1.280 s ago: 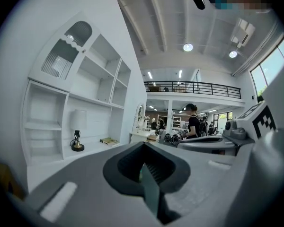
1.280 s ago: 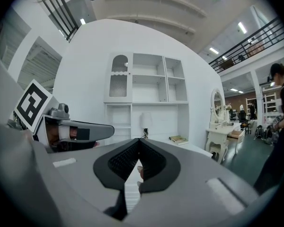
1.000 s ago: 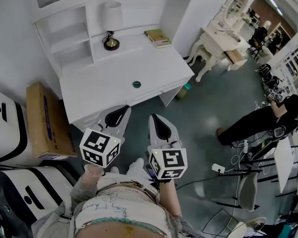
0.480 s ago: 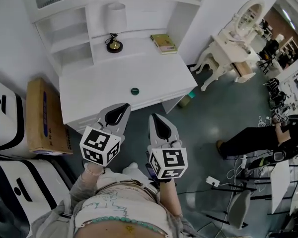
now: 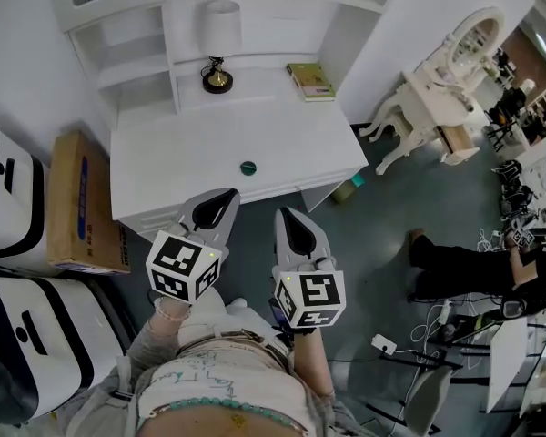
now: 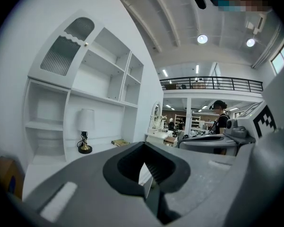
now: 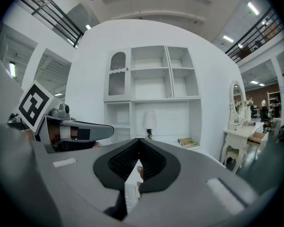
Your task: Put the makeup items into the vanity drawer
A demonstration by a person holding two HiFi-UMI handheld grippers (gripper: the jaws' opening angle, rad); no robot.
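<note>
1. My left tongs (image 5: pixel 222 198) and right tongs (image 5: pixel 288 217) are both closed, tip against tip, with nothing between them. They hang side by side in front of the white desk (image 5: pixel 191 144), short of its front edge.
2. The only makeup item I can pick out is a small round dark green piece (image 5: pixel 247 167). It lies flat on the desk top near the front edge, ahead of the gap between my two tongs. It is too small for me to tell a compact from a jar or a lid.
3. I judge it light and rigid, probably smooth plastic or glass, so it could slip or skate across the glossy top. It sits low, so I would open one pair of tongs wide, come down over it and pinch across its rim on opposite sides, gently.
4. The drawer front (image 5: pixel 271 188) under the desk edge looks shut, and I cannot make out a handle. I expect it must come open first.
5. The lamp (image 5: pixel 220 48) and the book (image 5: pixel 310 80) stand well back, clear of my reach.
</note>
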